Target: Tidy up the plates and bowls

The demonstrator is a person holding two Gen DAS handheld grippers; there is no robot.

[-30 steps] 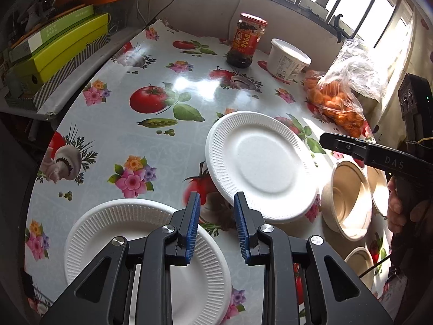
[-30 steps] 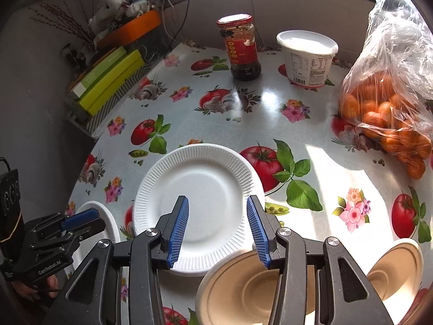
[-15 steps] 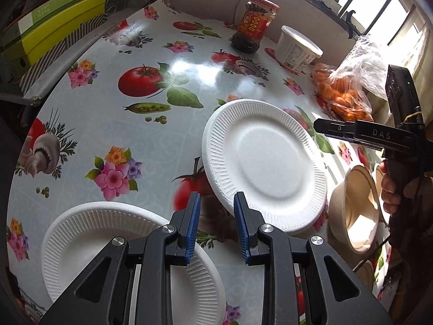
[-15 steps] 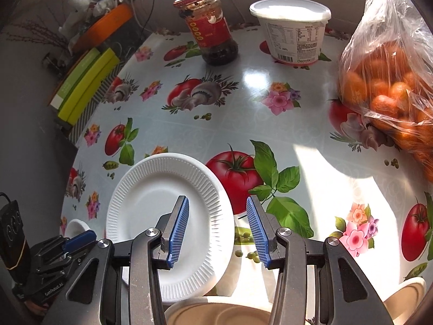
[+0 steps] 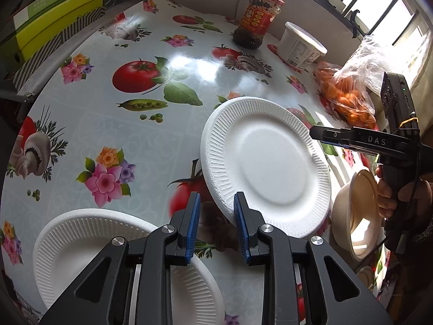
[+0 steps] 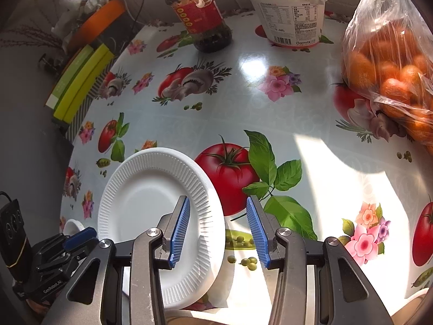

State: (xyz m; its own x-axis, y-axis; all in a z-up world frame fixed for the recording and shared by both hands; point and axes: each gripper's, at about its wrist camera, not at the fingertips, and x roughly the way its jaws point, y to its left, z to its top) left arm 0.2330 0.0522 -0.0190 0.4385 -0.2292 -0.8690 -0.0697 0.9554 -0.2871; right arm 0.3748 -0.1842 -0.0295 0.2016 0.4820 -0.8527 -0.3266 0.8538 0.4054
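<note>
Holding left gripper point(image 5: 216, 211) low over table point(image 5: 162, 140), jaws set to a narrow gap, nothing between them. Pointing it past near plate point(image 5: 89, 243), which lies flat at the table's near left edge, partly hidden under the gripper's frame. Keeping its right finger just beside the rim of mid plate point(image 5: 265, 162), touching or apart impossible to tell.

Holding right gripper point(image 6: 216, 227) by hand point(image 5: 389, 195) at mid plate's far side, jaws parted moderately, straddling that rim without pressing on it: left pad over the ribbed rim, right pad over bare cloth. Seeing mid plate seemingly tilted, its right edge raised and showing its white underside in the right wrist view.

Finding bowls point(image 5: 362, 211) just right of mid plate, tan, nested and tipped on their side, mouths facing right.

Noting well apart, along the far edge under the window: jar point(image 5: 254, 21), tub point(image 5: 300, 46), bag point(image 5: 349, 94) of orange fruit. Noting green boxes point(image 5: 54, 19) stacked off the table's left side.
</note>
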